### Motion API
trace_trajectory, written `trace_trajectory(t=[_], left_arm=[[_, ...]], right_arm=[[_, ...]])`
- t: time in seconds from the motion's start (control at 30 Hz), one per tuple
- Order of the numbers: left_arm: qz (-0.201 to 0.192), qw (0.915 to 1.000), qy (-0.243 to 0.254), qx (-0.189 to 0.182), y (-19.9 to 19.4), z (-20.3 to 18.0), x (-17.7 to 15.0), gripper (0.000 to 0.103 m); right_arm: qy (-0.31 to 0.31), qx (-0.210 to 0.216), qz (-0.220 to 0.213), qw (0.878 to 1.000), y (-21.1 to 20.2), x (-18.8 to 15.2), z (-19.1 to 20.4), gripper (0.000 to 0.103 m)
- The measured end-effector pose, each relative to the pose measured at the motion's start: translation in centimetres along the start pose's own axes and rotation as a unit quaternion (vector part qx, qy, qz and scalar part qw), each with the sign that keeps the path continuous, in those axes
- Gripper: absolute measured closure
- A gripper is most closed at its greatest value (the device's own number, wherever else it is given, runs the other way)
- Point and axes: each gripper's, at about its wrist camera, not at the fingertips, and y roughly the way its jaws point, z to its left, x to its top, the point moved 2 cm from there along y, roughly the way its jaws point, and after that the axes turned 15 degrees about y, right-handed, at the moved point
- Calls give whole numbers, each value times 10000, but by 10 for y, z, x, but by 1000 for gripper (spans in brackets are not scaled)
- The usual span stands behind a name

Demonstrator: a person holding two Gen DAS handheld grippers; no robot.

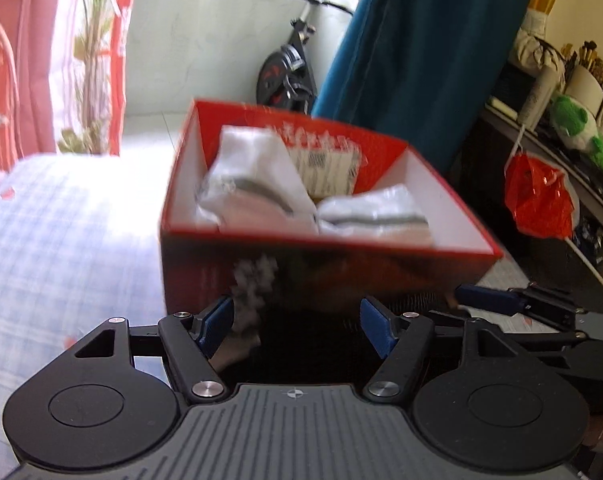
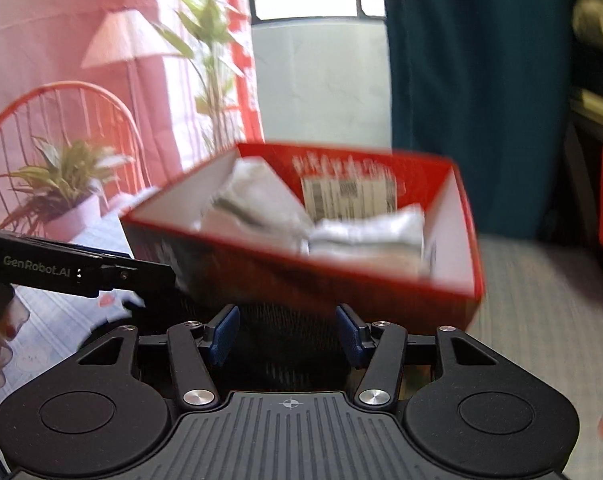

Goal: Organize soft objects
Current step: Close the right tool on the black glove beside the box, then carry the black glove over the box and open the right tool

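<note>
Nearest in the left wrist view, my left gripper (image 1: 297, 326) stands with its blue pads well apart and nothing pinched between them; a pale blurred patch, print or a scrap, shows by the left pad against the box wall, and I cannot tell which; in the right wrist view my right gripper (image 2: 287, 334) also has its pads apart and bare, the jaws about half spread; the dark mesh-like surface under both is too dim to name. Just beyond the fingertips of both sits the red box (image 1: 385, 148), open-topped, white inside, with a label on its far inner wall; it rests on the checked bedcover (image 1: 61, 216); both views are smeared, so edges are soft. Inside lie two white socks with grey bands: the left sock (image 1: 257, 180) humped high against the left wall, the right sock (image 1: 375, 210) lower and flatter beside it, the two touching at the middle. My reading: the socks are already in the box, so the step in hand is either tidying them or shifting the box itself; to do it well I would slow down until the view sharpens, keep both sets of pads spread until they are placed, approach the near wall squarely so thin card does not buckle, and take cloth by a fold instead of a loose edge. Beyond, a teal curtain (image 1: 421, 60) hangs; a cluttered shelf stands at right.
</note>
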Motion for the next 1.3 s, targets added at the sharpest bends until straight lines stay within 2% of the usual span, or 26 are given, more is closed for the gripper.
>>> trace_trajectory(t=[0.13, 0.27, 0.37, 0.43, 0.57, 0.63, 0.8, 0.9, 1.3], left_arm=[[130, 9997, 33, -194, 14, -4, -15, 31], [66, 9996, 4, -272, 17, -4, -23, 34], [38, 9994, 22, -333, 17, -4, -24, 44], [17, 9991, 29, -424, 17, -4, -25, 61], [-45, 9992, 98, -395, 12, -9, -27, 71], [-62, 9994, 95, -325, 10, -10, -25, 84], [-134, 9993, 103, -323, 2, -11, -22, 84], [-225, 9990, 144, -349, -5, -15, -20, 84], [-1036, 9941, 212, -243, -50, -23, 21, 84]], right_arm=[[241, 63, 171, 9995, 2, -22, -9, 53], [-61, 64, 110, 9999, -3, -35, -8, 53], [-112, 87, 138, 9998, -5, -39, -8, 51], [-112, 90, 146, 9998, -4, -39, -8, 49], [-233, 66, 190, 9995, -2, -42, -5, 47], [-338, 46, 213, 9992, -2, -43, -2, 48], [-221, 41, 250, 9994, -5, -42, -9, 81], [-83, 158, 188, 9997, -11, -38, -11, 92], [-243, 403, -721, 9963, -52, 10, 2, 93]])
